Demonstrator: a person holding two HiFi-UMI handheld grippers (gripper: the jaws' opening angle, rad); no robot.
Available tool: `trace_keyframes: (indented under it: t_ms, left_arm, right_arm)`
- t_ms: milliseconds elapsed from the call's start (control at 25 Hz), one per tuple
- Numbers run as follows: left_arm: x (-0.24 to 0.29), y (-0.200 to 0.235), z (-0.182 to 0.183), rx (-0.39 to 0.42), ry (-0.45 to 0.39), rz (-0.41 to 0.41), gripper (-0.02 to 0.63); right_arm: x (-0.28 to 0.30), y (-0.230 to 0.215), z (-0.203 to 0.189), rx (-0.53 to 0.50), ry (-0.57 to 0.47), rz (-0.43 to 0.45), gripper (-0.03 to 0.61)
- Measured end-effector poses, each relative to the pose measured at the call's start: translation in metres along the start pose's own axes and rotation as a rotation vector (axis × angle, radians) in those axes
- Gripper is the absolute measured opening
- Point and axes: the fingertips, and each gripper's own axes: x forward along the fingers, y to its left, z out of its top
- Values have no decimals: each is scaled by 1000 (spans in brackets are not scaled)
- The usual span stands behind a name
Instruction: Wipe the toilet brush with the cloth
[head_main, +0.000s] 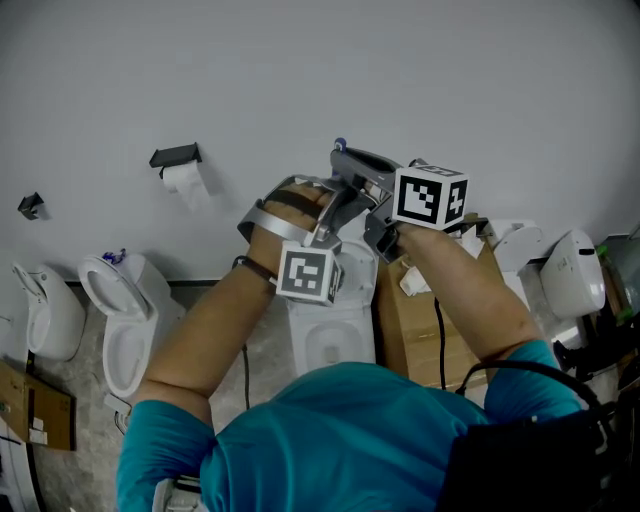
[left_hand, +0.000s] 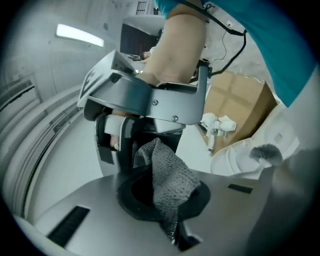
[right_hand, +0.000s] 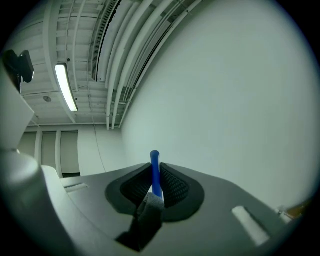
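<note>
Both grippers are raised in front of the wall, jaws close together. My right gripper is shut on the thin blue handle of the toilet brush, whose tip sticks out past the pads and shows in the head view too. My left gripper is shut on a grey knitted cloth, which bulges out toward the right gripper. A fold of that cloth lies against the handle just behind the right pads. A bristly brush head shows low at the right; its link to the handle is hidden.
A white toilet stands right below my hands, with a cardboard box beside it on the right. More toilets line the wall on the left. A paper roll holder hangs on the plain wall.
</note>
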Motion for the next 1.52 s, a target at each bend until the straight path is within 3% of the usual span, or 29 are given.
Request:
trace_keyframes:
  t_ms: [600, 1200, 1520]
  left_arm:
    - [7, -48, -15, 6, 41, -116, 12]
    - [2, -72, -31, -6, 98, -162, 12]
    - [-8, -92, -62, -26, 152, -194, 12]
  right_arm:
    - [-12, -5, 22, 27, -66, 4, 52]
    - [-43, -18, 46, 24, -122, -1, 52]
    - [-50, -15, 51, 17, -151, 12, 52]
